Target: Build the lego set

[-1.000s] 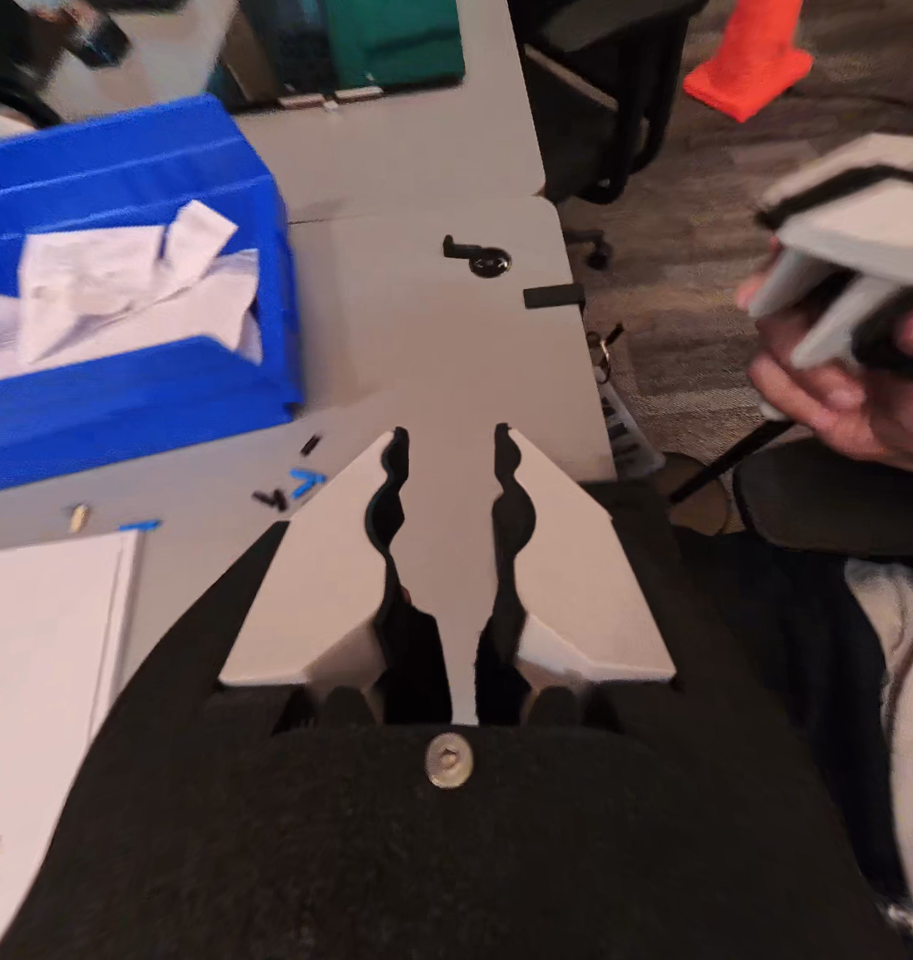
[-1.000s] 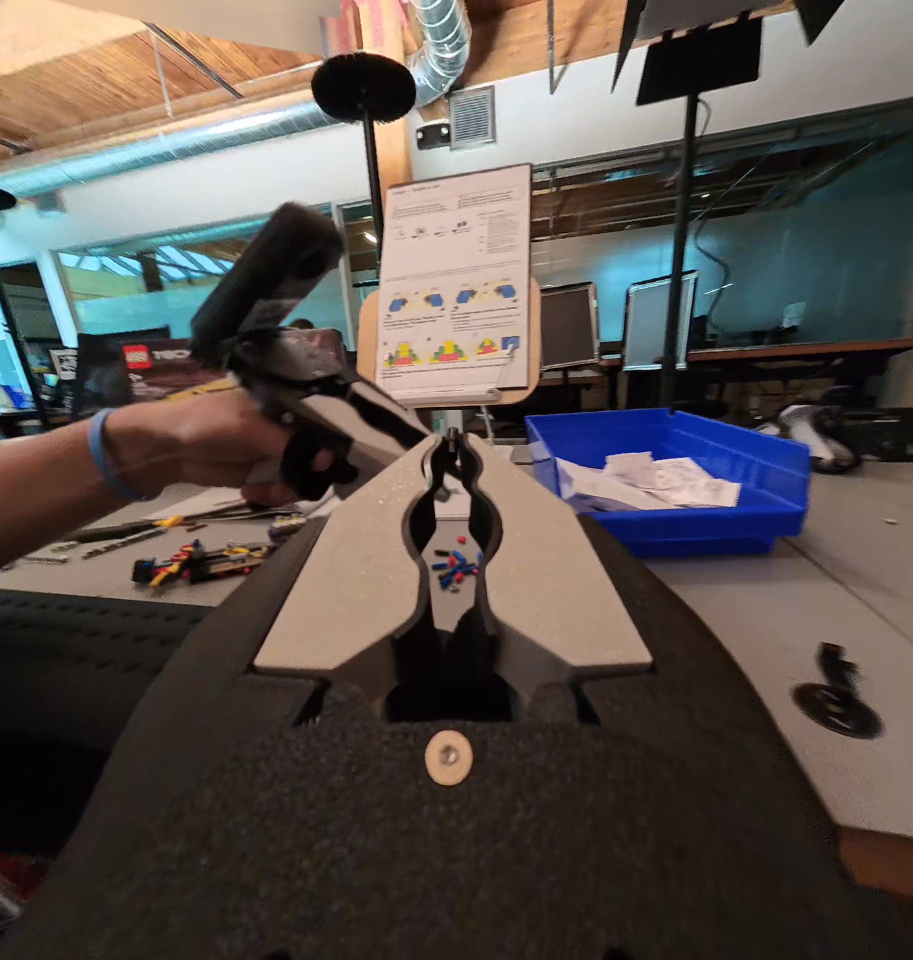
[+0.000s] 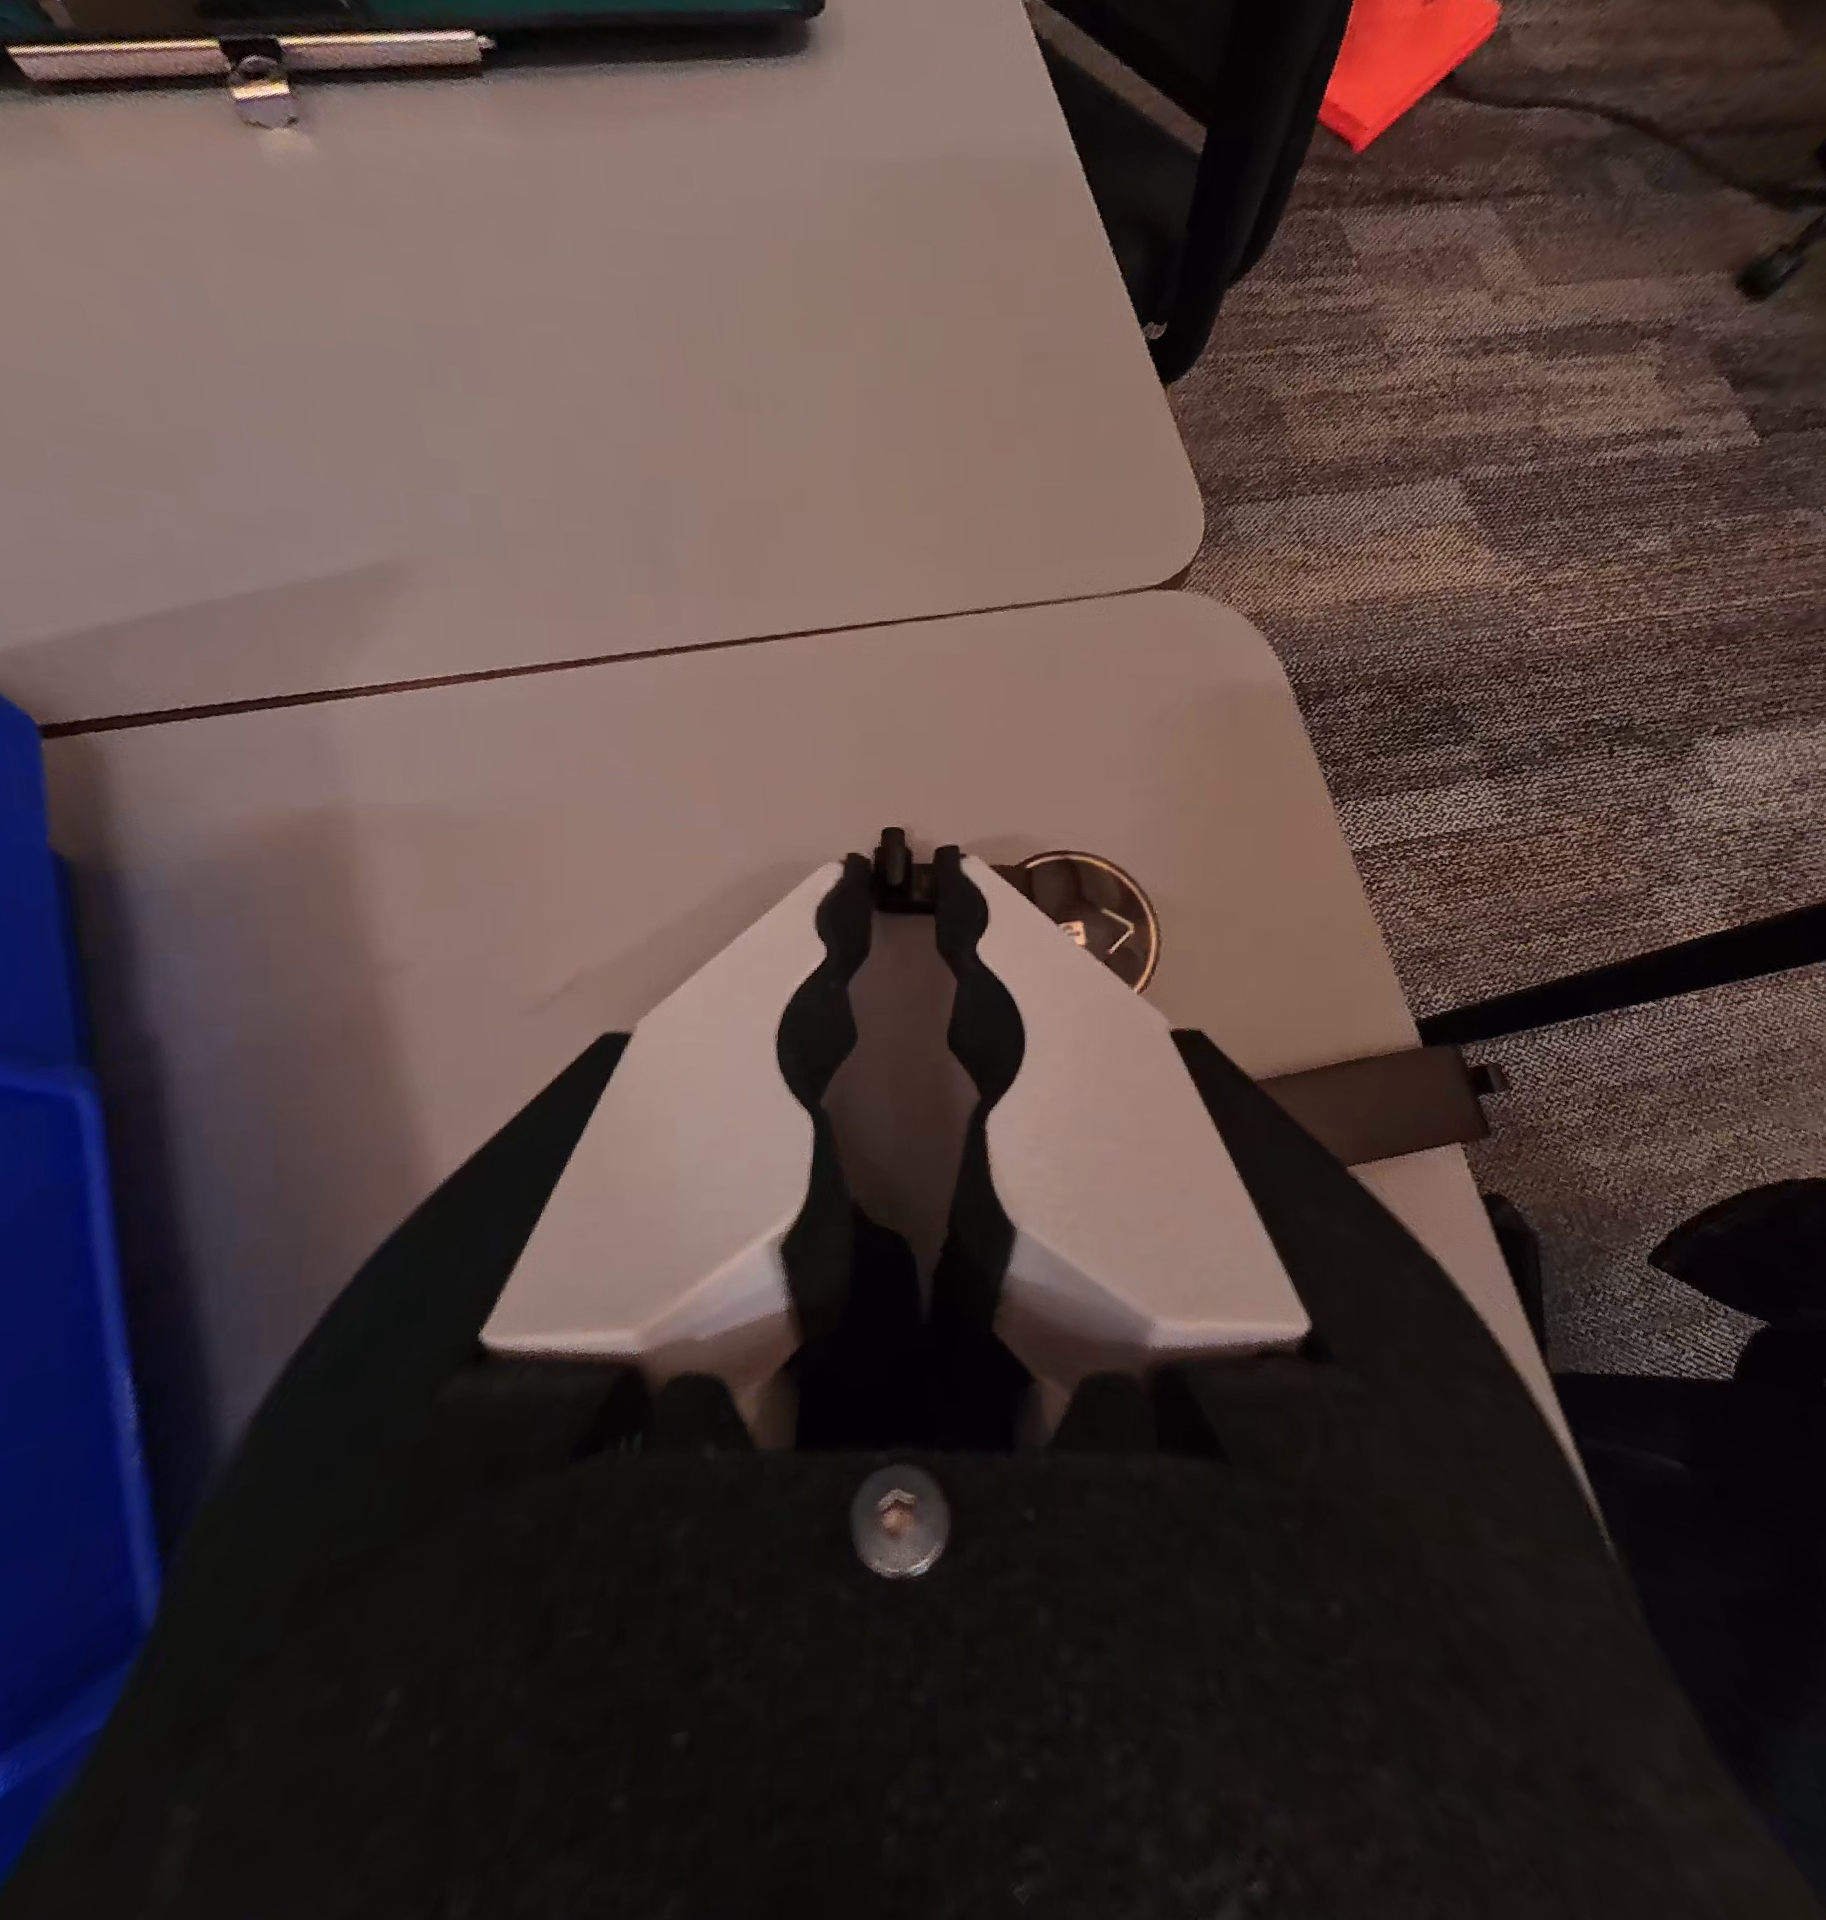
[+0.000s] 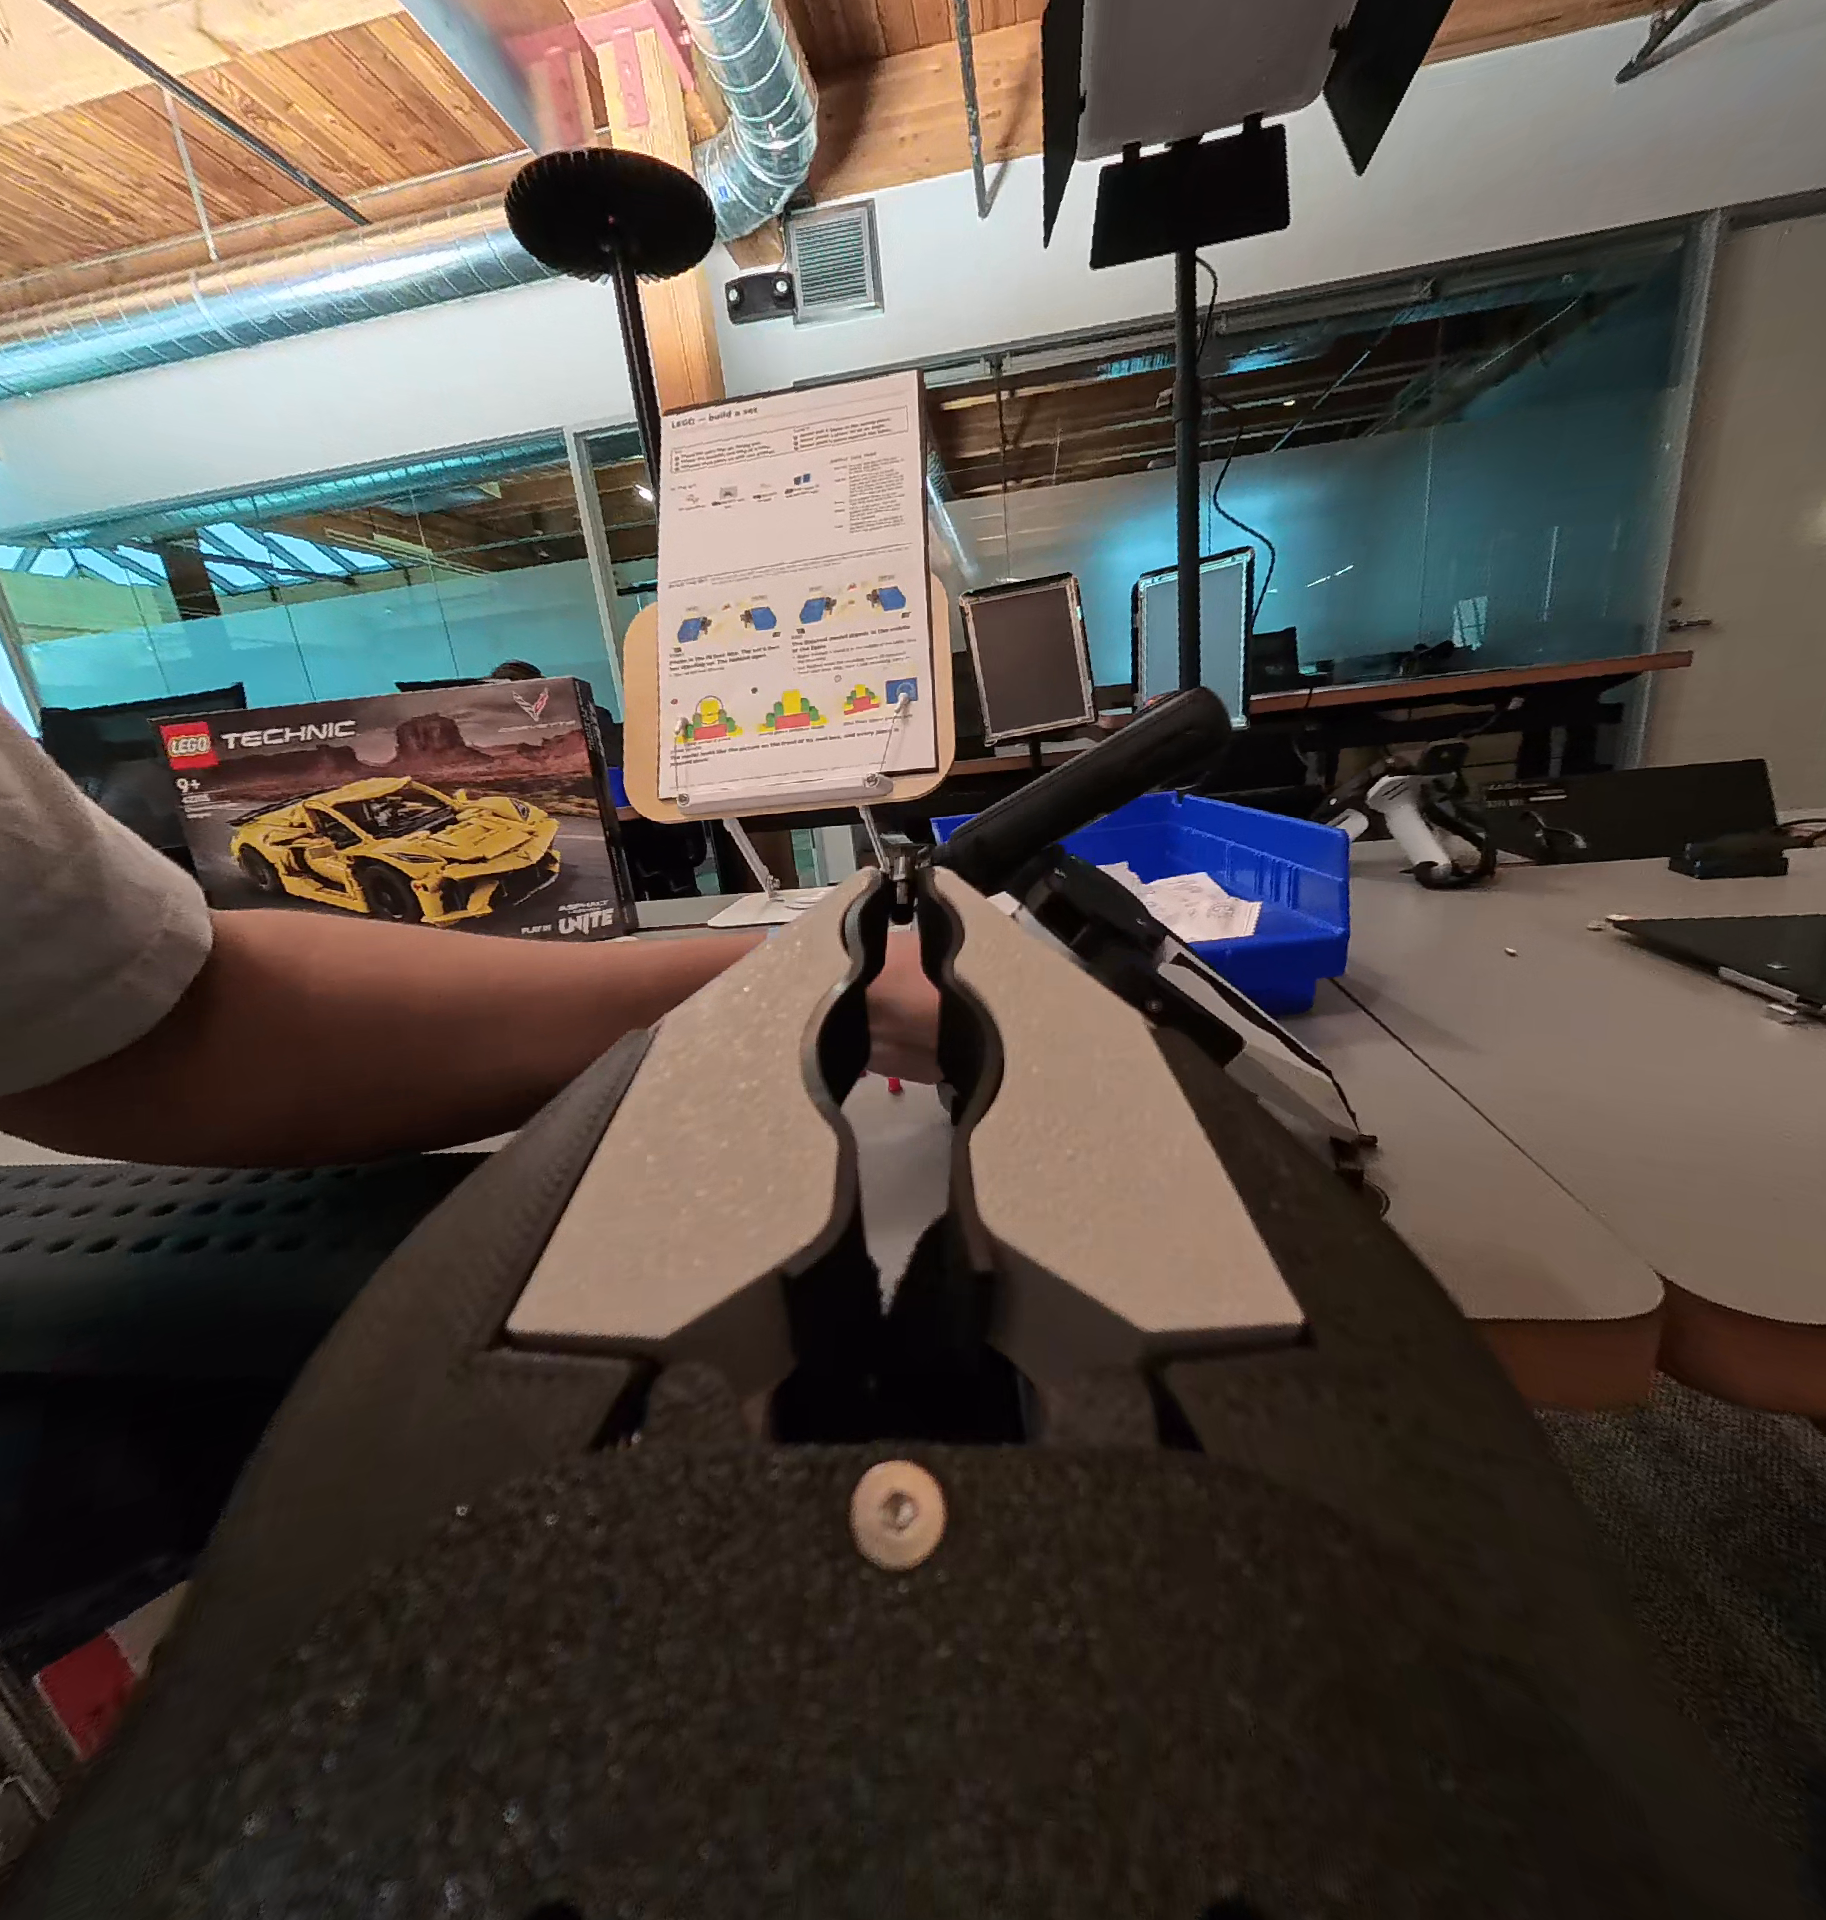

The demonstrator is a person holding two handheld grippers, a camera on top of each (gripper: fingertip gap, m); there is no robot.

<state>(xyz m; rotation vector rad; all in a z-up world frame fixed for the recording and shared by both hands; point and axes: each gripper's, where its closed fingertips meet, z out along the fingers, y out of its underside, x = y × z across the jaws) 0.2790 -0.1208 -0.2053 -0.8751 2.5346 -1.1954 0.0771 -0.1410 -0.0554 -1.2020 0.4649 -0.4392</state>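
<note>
Left gripper relocated to a stray black part; right gripper unchanged.

Versus 1 s ago, the left gripper [image 3: 901,885] has left the area by the blue bin [image 3: 15,1143], now at 9 o'clock in its view, and come down near the table [image 3: 576,852] corner. Its jaws have gone from a wide, empty gap to a narrow one with a small black lego piece [image 3: 893,847] between the tips. I cannot tell whether it is clamped. A round dark table grommet [image 3: 1106,920] lies just beside it at 2 o'clock. The right gripper [image 4: 901,891], raised off the table, stays nearly closed, apparently pinching a small dark piece [image 4: 901,883]. Judgement: pick-up in progress, and joining the two parts comes after it. The lego box [image 4: 389,810] and instruction sheet [image 4: 795,592] stand at 11 and 12 o'clock.
</note>
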